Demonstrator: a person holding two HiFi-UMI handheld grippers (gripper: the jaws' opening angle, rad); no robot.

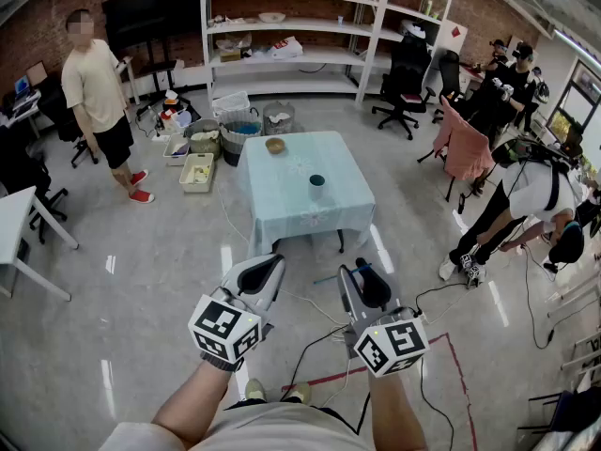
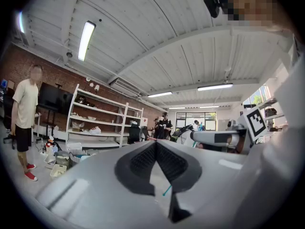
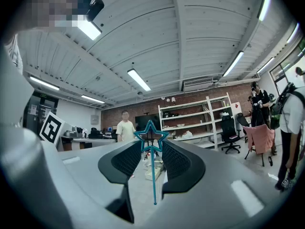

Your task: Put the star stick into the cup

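A teal star stick (image 3: 153, 175) stands between the pads of my right gripper (image 3: 151, 144), its star at the jaw tips and its shaft running back toward the camera. The right jaws are shut on the star. In the head view the right gripper (image 1: 368, 275) and the left gripper (image 1: 266, 269) hang side by side above the floor, short of the table (image 1: 282, 214). A dark cup (image 1: 317, 184) stands on the table's light blue cloth, right of middle. My left gripper (image 2: 156, 147) is shut with its pads meeting at the tip. A short teal piece (image 2: 166, 191) shows in the gap behind them.
A small bowl (image 1: 274, 145) sits at the table's far edge. Bins and baskets (image 1: 202, 153) stand on the floor behind the table, before white shelves (image 1: 300, 26). One person (image 1: 99, 92) stands far left and another bends at the right (image 1: 531, 195). Cables (image 1: 319, 341) cross the floor near my feet.
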